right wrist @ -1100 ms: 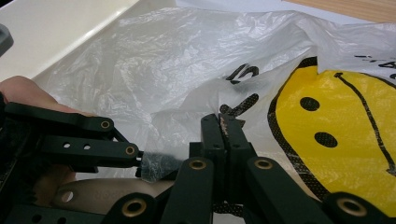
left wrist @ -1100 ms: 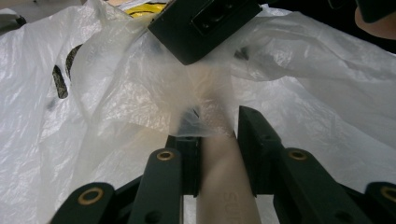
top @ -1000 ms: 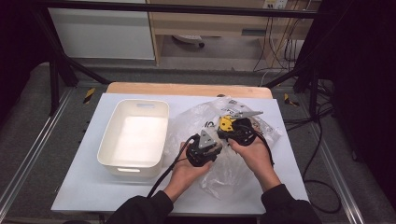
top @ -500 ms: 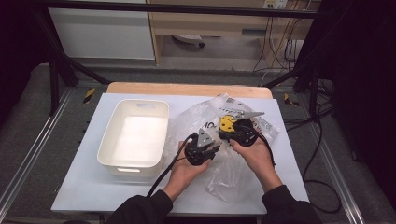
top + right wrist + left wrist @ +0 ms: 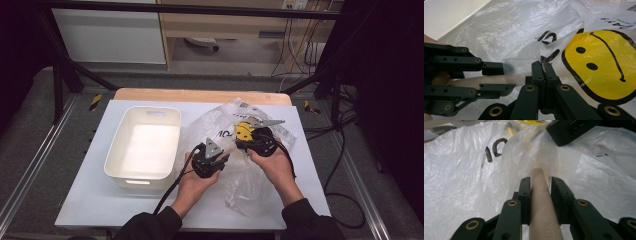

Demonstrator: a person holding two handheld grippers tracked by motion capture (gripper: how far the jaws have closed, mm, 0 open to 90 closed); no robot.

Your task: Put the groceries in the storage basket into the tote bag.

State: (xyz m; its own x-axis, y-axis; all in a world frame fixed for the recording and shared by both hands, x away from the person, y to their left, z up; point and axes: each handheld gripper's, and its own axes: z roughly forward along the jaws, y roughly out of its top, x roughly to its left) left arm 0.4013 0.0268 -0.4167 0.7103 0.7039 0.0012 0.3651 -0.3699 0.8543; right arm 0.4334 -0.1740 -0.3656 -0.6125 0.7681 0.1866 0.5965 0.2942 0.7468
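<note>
Here we hold two grippers over a clear plastic bag [image 5: 235, 150] lying on the white table [image 5: 90, 200], just right of a white tub [image 5: 145, 145]. Our left gripper [image 5: 541, 182] is clamped on a beige rod [image 5: 542, 202] poking into the bag. Our right gripper [image 5: 545, 65] pinches the bag's film, jaws together.

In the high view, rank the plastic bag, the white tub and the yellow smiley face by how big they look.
1. plastic bag and white tub: look alike, not ranked
2. yellow smiley face: clearly smallest
</note>
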